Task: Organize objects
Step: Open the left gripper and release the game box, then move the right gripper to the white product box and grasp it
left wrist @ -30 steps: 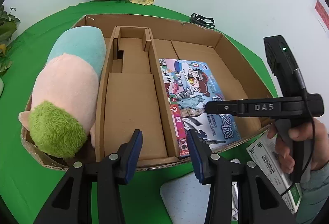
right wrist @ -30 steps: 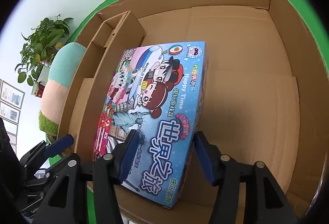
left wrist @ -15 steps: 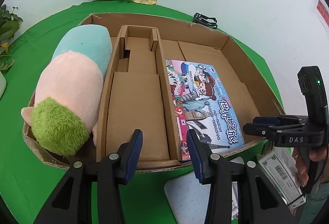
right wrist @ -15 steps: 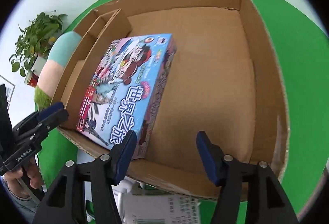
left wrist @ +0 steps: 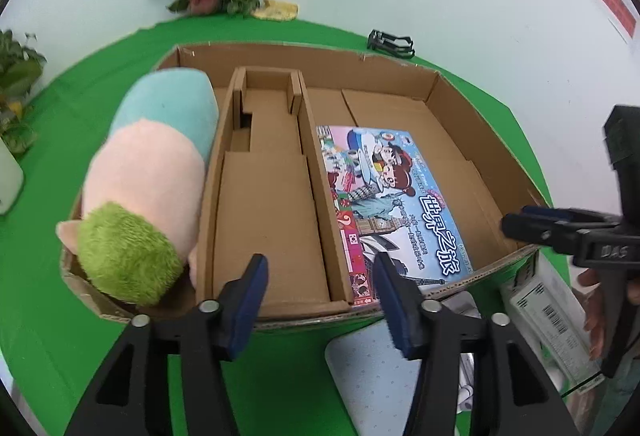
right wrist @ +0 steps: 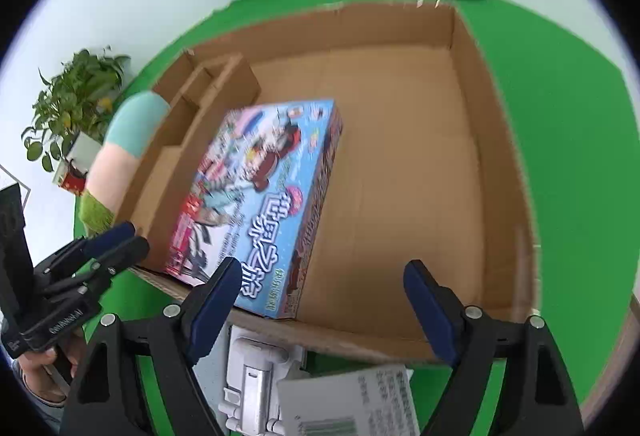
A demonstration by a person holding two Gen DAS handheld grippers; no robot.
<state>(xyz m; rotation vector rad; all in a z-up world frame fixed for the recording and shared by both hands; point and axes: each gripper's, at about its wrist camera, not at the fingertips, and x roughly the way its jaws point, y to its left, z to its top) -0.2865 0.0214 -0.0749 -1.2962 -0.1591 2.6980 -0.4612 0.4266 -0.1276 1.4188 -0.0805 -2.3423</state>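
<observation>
Partitioned cardboard box [left wrist: 472, 124] on the green tabletop [left wrist: 48, 336], with two items already stowed. The plush toy [left wrist: 148, 180] fills the box's left compartment along the left wall, its green end at the near edge. The game box [right wrist: 264, 196] lies flat in the wide right compartment, against the divider and reaching the near edge; the rest of that compartment, toward the right wall, shows bare floor, as does the narrow middle compartment [left wrist: 268, 220]. Outside the box, just off its near edge, items remain unsorted: a pale blue flat object [left wrist: 368, 376], a white device [right wrist: 256, 376] and a barcoded white package [left wrist: 548, 312]; these are judged to be the work left. The left gripper [left wrist: 320, 300] and right gripper [right wrist: 320, 308] both hover at the near edge, jaws spread and holding nothing.
</observation>
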